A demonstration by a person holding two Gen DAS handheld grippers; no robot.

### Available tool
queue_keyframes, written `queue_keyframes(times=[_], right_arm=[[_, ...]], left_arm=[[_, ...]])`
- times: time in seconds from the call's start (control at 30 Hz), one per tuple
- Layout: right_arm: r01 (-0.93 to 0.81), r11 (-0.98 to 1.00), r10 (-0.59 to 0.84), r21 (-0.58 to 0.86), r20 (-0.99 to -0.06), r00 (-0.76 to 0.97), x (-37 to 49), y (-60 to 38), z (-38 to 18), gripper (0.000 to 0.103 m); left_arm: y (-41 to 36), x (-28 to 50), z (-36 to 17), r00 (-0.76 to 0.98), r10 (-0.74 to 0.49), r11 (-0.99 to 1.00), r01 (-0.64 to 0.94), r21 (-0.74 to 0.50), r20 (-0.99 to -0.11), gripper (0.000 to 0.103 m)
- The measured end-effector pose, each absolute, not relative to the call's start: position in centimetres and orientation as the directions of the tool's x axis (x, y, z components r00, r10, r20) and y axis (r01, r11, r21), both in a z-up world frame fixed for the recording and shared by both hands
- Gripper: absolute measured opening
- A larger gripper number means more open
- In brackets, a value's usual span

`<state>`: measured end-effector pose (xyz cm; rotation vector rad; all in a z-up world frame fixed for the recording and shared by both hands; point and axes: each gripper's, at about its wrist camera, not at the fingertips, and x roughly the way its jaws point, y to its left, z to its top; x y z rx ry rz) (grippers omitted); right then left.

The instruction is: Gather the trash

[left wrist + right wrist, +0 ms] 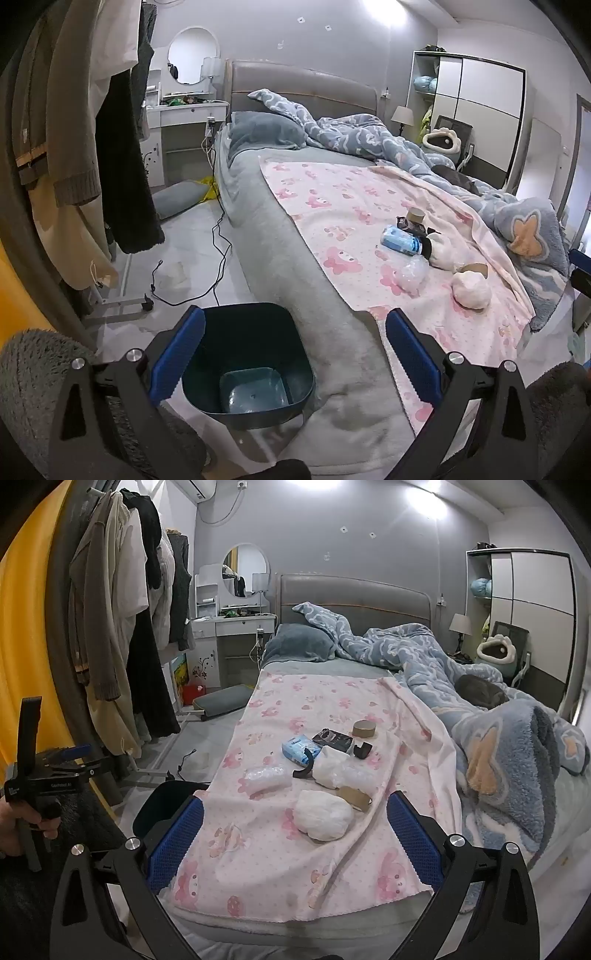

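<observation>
Several pieces of trash lie on the pink blanket [295, 709] on the bed: a white crumpled wad [322, 815] [472, 289], a clear plastic wrap [266, 777] [410, 275], a blue tissue pack [300, 749] [402, 242], a black packet [332, 738], a brown tape roll [364, 729] [415, 214] and a white bag [334, 766]. A dark teal bin [246, 363] stands on the floor beside the bed. My left gripper [295, 354] is open above the bin and bed edge. My right gripper [295, 842] is open, just short of the white wad.
A clothes rack with hanging coats [122, 627] stands at the left. A black cable [218, 266] trails across the floor. A blue quilt [498, 746] is bunched on the bed's right side, a grey cat [480, 694] on it. A hand holds the left gripper's handle [33, 775].
</observation>
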<state>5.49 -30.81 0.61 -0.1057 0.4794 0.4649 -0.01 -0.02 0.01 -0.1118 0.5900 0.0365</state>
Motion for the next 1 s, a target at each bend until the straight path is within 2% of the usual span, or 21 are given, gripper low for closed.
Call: queue_keyframes(times=[1.0], right_arm=[[-0.454, 0.891, 0.399, -0.004, -0.468, 0.788, 5.56, -30.70, 0.57, 0.100]], left_arm=[[-0.47, -0.33, 0.30, 0.842, 0.007, 0.994, -0.066, -0.090, -0.539, 0.100]])
